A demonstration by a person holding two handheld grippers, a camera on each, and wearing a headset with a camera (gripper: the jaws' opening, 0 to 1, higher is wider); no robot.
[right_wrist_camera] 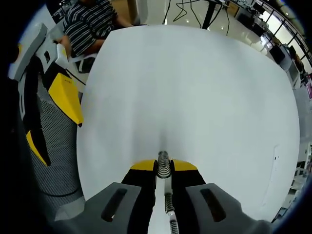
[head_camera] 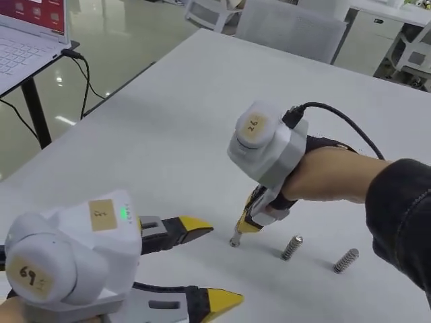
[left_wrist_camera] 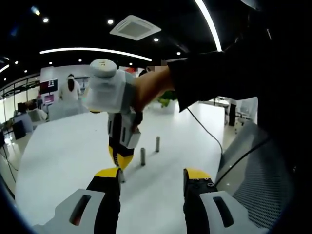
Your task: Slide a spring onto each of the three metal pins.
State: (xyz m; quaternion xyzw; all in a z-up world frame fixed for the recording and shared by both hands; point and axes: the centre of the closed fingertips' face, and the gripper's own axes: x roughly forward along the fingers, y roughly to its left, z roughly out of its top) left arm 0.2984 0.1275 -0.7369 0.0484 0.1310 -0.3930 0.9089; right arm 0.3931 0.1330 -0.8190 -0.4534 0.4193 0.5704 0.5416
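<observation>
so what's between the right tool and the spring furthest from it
A second spring sits on the white table between the right tool and the far spring, clear in the head view.

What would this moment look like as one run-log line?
right tongs: shut on spring, tip down at table | left tongs: open, empty | two other springs: upright on table
</observation>
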